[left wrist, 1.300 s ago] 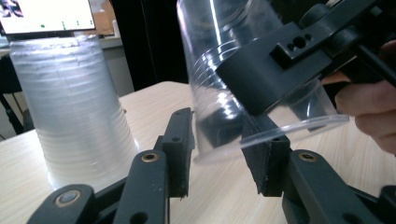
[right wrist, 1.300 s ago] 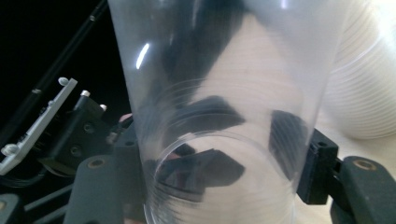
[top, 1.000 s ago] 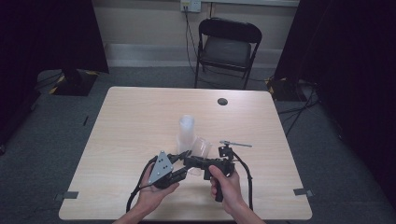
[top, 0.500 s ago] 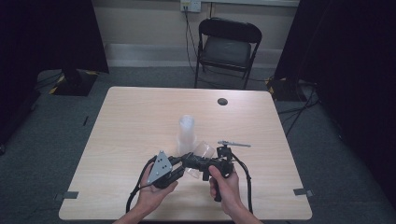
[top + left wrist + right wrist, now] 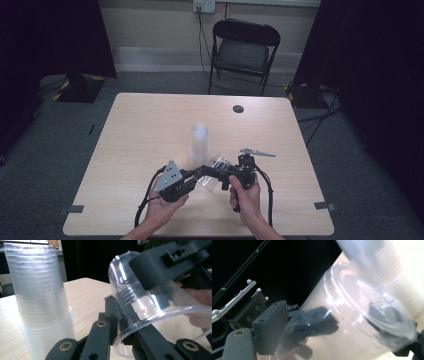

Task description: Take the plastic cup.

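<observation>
A tall stack of clear plastic cups [image 5: 199,141] stands upside down at mid-table, and it rises at the left of the left gripper view [image 5: 40,302]. Just in front of it a single clear cup [image 5: 214,169] lies tilted on its side above the table, held between both grippers. My left gripper [image 5: 196,177] is shut on the cup's rim [image 5: 125,332], with one jaw inside the mouth. My right gripper [image 5: 218,173] is shut across the cup's body near its base [image 5: 130,290]. In the right gripper view the cup [image 5: 352,315] blurs the dark jaws behind its wall.
A small dark round disc [image 5: 238,108] lies at the table's far side. A black folding chair [image 5: 244,50] stands beyond the far edge. Bare tabletop [image 5: 140,130] stretches left and right of the stack. Cables trail from both grippers toward the near edge.
Both grippers and the single cup have drawn slightly away from the stack toward the near edge. The stack has not moved.
</observation>
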A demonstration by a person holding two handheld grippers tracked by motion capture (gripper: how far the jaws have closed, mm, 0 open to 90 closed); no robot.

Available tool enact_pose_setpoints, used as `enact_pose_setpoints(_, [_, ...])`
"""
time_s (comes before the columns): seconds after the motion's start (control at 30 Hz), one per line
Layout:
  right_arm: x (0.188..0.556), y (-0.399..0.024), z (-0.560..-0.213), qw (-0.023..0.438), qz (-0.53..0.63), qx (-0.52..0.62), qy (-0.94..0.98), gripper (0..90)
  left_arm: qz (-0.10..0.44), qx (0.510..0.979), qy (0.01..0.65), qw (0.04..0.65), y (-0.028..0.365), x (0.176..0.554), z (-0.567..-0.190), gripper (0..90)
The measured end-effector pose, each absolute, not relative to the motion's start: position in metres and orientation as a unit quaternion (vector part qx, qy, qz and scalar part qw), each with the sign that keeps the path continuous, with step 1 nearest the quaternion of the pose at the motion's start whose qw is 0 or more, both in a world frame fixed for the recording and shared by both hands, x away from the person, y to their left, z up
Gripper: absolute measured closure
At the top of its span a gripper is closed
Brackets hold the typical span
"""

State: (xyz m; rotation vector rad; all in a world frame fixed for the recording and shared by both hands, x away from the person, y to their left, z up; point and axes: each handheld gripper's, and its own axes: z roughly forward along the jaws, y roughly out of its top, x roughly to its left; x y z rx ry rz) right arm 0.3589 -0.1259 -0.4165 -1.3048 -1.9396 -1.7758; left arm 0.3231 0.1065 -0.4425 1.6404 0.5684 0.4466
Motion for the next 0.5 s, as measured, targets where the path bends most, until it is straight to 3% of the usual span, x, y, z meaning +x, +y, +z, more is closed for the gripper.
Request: enact_pose_setpoints(0.5, [0.367, -0.146, -0.41, 0.068, -0.62, -0.441, -0.645, 15.6, 0.139, 0.736, 0.271, 0.605, 0.117, 0.322, -0.44, 88.0])
